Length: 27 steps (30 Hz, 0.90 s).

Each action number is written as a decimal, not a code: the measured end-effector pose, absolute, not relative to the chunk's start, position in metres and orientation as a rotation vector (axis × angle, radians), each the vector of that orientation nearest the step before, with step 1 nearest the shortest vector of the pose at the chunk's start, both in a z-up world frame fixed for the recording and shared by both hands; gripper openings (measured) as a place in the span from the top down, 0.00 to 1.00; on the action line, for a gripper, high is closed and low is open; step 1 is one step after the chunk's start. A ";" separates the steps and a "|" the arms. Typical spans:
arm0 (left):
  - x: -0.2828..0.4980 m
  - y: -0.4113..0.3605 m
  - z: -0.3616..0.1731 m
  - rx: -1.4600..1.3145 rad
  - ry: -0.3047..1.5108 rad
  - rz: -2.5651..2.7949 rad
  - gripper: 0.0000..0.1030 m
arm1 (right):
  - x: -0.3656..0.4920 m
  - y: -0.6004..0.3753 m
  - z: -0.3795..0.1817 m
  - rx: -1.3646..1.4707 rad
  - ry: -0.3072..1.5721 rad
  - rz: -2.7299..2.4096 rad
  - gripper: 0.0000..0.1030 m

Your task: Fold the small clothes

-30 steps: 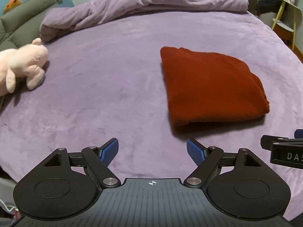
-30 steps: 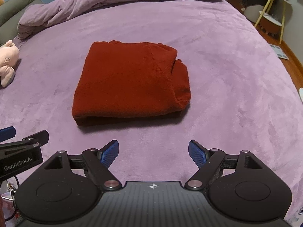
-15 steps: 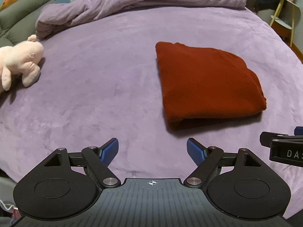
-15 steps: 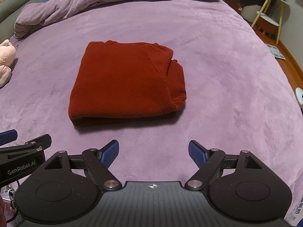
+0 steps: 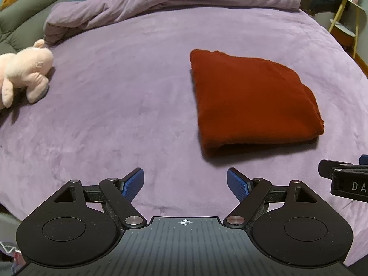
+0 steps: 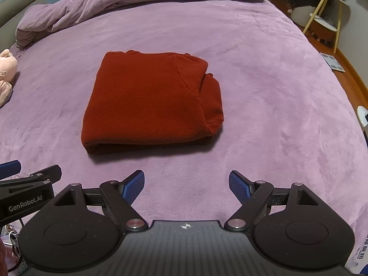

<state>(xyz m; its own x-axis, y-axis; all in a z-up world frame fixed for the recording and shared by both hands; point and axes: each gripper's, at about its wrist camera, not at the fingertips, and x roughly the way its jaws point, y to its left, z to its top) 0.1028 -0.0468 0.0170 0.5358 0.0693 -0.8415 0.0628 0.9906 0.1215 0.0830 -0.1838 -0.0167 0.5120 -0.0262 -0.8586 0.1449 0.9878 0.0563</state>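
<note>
While I look down along my left gripper (image 5: 185, 181), I see its two blue fingers (image 5: 133, 184) spread wide apart. Nothing sits between them. They hang over the purple bed (image 5: 115, 115) and touch nothing. The red sweater (image 5: 250, 101) lies ahead and to the right of this gripper. It is folded into a thick, neat block and rests flat on the bed. It lies apart from the blue fingers.

My right gripper (image 6: 186, 184) is wide open too. Its blue fingers (image 6: 239, 186) hold nothing and touch nothing. From this side the red sweater (image 6: 149, 101) lies ahead of the gripper and a bit to the left, near the middle of the bed (image 6: 264, 92). One sleeve part bunches up at its right edge. The fold at the near edge faces me.

I can see each gripper from the other one's camera. The right gripper (image 5: 345, 181) pokes in at the right edge of the left view. The left gripper (image 6: 27, 184) pokes in at the left edge of the right view.

A pink soft toy (image 5: 23, 73) lies on the left side of the bed, well apart from the sweater. A crumpled purple blanket (image 5: 172, 0) is heaped along the far end. A small yellow-legged stand (image 6: 326, 16) is beside the bed on the right.
</note>
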 end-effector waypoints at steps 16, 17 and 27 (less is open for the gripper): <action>0.104 -0.050 0.021 0.149 1.005 -0.002 0.18 | 0.084 -0.182 -0.014 0.116 1.029 -0.106 0.21; 0.104 -0.050 0.021 0.150 1.004 -0.002 0.18 | 0.084 -0.183 -0.014 0.116 1.030 -0.107 0.21; 0.105 -0.051 0.020 0.147 1.007 -0.006 0.18 | 0.085 -0.182 -0.012 0.114 1.030 -0.108 0.21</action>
